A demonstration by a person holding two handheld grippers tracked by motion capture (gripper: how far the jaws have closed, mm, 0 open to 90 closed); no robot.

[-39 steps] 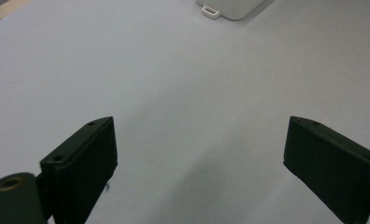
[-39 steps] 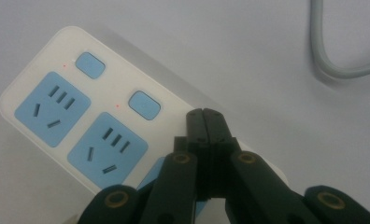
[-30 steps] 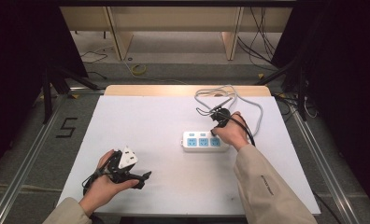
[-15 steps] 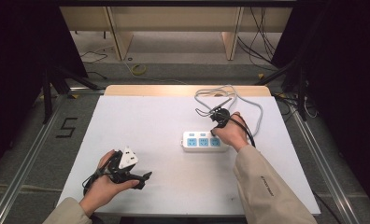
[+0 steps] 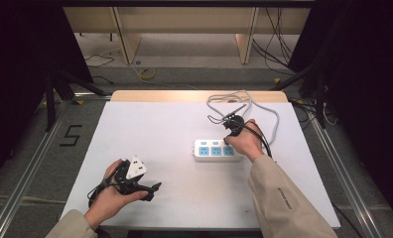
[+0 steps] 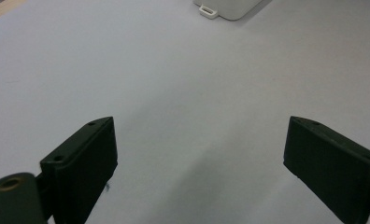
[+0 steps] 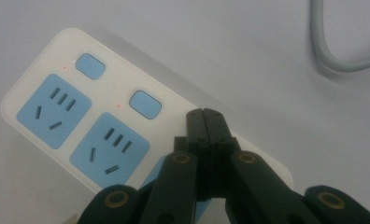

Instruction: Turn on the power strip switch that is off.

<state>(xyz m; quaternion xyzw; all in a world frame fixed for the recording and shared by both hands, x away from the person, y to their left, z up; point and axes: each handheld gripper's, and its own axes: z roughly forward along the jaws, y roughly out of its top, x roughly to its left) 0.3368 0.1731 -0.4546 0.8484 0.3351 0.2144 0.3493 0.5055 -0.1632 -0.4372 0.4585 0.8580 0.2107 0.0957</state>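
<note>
A white power strip [image 5: 212, 150] with blue sockets lies right of the table's middle. In the right gripper view the power strip [image 7: 80, 116] shows two sockets, each with a blue switch beside it. My right gripper [image 7: 205, 116] is shut, and its tips point down over the strip's right end, where they cover a third switch; whether they touch it I cannot tell. From above, the right gripper [image 5: 231, 135] sits in a hand at that end. My left gripper [image 5: 152, 191] rests near the front left edge, and the left gripper [image 6: 199, 154] stands open over bare table.
A grey cable [image 5: 244, 101] loops on the table behind the strip, and the same cable [image 7: 332, 60] curves at the upper right of the right gripper view. The strip's corner [image 6: 225, 7] shows far ahead of the left jaws. The white tabletop [image 5: 160, 134] ends in a wooden far edge.
</note>
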